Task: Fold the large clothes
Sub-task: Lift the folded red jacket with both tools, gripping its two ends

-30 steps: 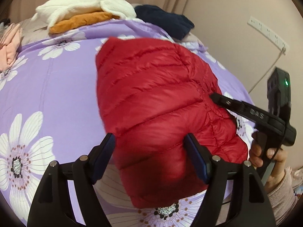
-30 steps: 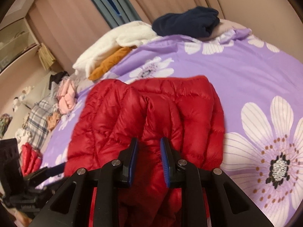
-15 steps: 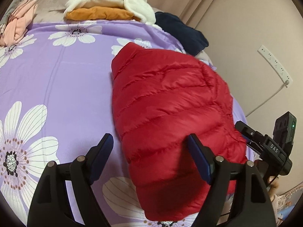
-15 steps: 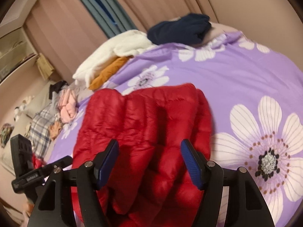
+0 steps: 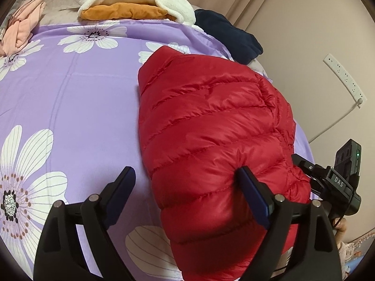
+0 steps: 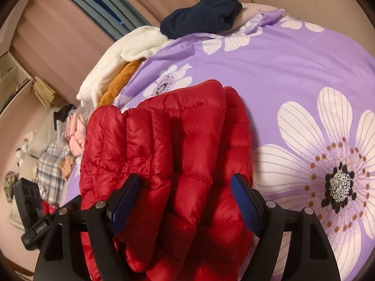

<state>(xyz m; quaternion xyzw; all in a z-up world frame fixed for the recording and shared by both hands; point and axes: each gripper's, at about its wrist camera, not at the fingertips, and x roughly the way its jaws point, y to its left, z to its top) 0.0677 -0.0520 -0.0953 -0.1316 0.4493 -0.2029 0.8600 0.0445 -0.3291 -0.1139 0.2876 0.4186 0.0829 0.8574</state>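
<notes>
A red quilted puffer jacket (image 5: 211,135) lies folded into a compact bundle on the purple flowered bedspread (image 5: 70,98). My left gripper (image 5: 185,175) is open above the jacket's near left edge, holding nothing. The jacket also fills the middle of the right wrist view (image 6: 168,154). My right gripper (image 6: 186,182) is open wide over the jacket's near end, with the cloth bulging between its jaws but not pinched. The right gripper also shows at the jacket's right edge in the left wrist view (image 5: 328,178).
Folded white and orange garments (image 5: 131,2) and a navy garment (image 5: 229,35) are stacked at the bed's far end. Pink clothes (image 5: 21,28) lie far left. A wall with a power strip (image 5: 344,79) is close on the right. More clothes lie on a sofa (image 6: 51,164).
My right gripper was shut on a fold of the jacket a second ago and has opened, letting it go. Both grippers have drawn back a little from the jacket.
</notes>
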